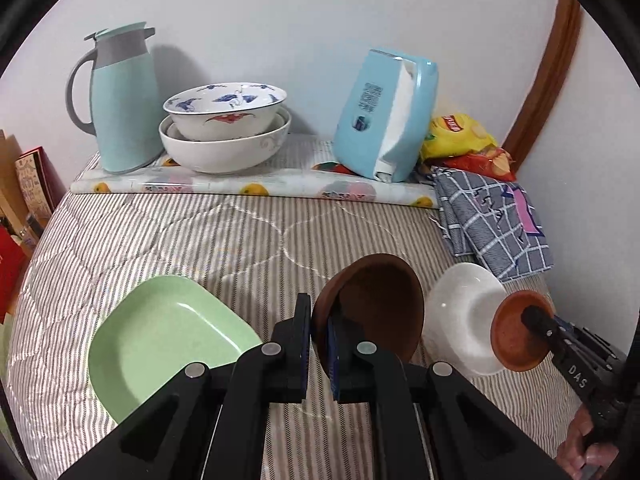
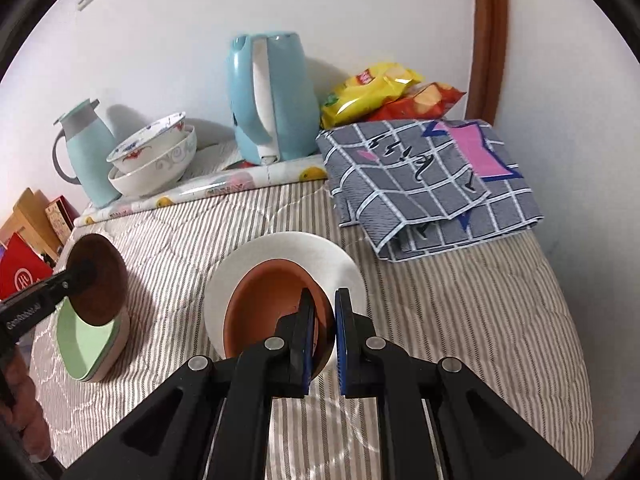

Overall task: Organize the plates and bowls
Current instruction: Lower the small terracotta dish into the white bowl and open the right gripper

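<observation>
Currently the left gripper [image 1: 319, 344] has its jaws clamped on the rim of a dark brown round bowl [image 1: 380, 304], held tilted at lower centre of its view, beside the pale green square plate [image 1: 168, 340] on the striped bed [image 1: 240, 232]. The right gripper [image 2: 324, 340] pinches a terracotta-coloured round saucer [image 2: 264, 312] over the white round plate [image 2: 336, 264]. Level each dish before lowering it, I judge, and release only once it sits flat.

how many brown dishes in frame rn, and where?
2. Dark brown bowl clamped by its rim in the left gripper, lifted beside the green plate. Smaller terracotta dish clamped in the right gripper, over the white plate. None visibly hidden.
</observation>
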`<state>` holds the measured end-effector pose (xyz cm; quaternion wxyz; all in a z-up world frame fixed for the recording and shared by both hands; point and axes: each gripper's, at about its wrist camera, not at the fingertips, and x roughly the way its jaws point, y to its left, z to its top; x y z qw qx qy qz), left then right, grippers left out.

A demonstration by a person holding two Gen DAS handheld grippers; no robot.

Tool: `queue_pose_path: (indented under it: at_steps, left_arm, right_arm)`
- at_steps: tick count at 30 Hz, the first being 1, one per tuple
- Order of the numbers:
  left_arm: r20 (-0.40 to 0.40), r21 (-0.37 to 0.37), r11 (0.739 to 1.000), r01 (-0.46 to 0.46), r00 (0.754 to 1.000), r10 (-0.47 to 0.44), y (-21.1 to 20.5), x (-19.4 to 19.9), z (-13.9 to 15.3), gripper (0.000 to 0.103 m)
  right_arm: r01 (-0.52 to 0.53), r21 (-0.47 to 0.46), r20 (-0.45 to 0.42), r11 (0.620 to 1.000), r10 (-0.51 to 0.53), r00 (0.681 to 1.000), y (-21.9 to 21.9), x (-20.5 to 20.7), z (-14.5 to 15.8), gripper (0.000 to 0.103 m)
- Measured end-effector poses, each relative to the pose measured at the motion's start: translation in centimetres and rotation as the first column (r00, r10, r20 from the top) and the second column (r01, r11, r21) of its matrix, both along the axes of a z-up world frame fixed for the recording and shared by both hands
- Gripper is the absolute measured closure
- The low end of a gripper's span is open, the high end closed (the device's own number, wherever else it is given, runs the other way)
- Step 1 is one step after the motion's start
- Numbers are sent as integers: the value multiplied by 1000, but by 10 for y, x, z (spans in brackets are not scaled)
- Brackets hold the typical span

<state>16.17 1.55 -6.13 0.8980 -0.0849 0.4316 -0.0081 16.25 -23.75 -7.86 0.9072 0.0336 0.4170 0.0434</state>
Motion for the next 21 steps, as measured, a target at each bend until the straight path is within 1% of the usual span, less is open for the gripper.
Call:
queue_pose_path:
  at_steps: [8,16,19,21]
  left_arm:
    - [-24,-7,1000,-16,1000,15,7,14,-11,95]
    - [-53,-15,1000,-18,998,17,8,26,-25,95]
    - [-60,-15,1000,-18,998,17,8,28,-27,95]
    - [-63,-18,1000,-19,998,18,9,29,-29,95]
  right_arm:
    - [-5,-14,-55,1000,4,998,13,25,-22,93]
    - [-21,-21,-79,1000,20,997,20,42,-35,93]
    - [-26,-49,-85,998,22,996,22,46,-40,93]
    - [-32,-50,-94,998,27,995,23,48,-43,93]
